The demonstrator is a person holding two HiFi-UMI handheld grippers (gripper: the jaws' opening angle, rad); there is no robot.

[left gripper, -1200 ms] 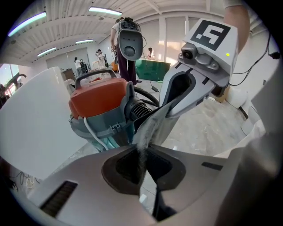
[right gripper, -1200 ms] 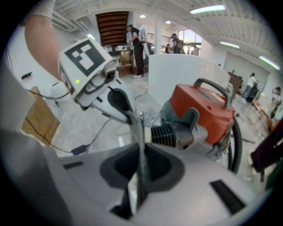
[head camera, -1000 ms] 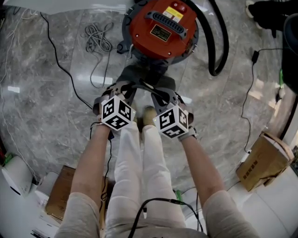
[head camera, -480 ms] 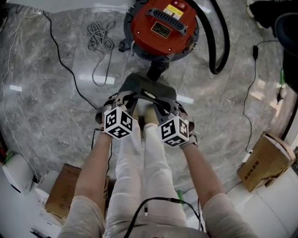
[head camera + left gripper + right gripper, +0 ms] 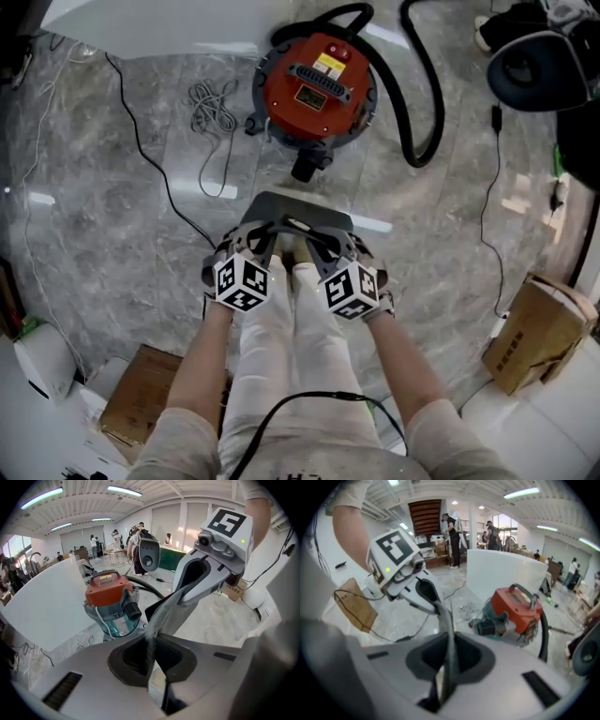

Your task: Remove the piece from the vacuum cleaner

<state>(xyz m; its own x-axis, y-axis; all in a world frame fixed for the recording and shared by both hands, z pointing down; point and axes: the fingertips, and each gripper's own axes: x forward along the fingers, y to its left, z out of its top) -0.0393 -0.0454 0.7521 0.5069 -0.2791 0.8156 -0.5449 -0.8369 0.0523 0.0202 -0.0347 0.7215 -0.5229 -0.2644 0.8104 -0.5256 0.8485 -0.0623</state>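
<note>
Clamps with left gripper point(image 5: 265, 234) and right gripper point(image 5: 325, 236) alike, jaws pressed nearly together on the thin near edge of one flat dark-grey plastic piece point(image 5: 298, 208). Holds it spanning both, above the grey marble floor point(image 5: 112, 187), clear of the red-topped round canister vacuum cleaner point(image 5: 317, 89) just beyond.

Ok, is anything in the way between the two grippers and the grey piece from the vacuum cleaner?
Nothing visible. The left gripper and the right gripper are each shut on an edge of the grey piece. It is held above the floor, apart from the red vacuum cleaner.
</note>
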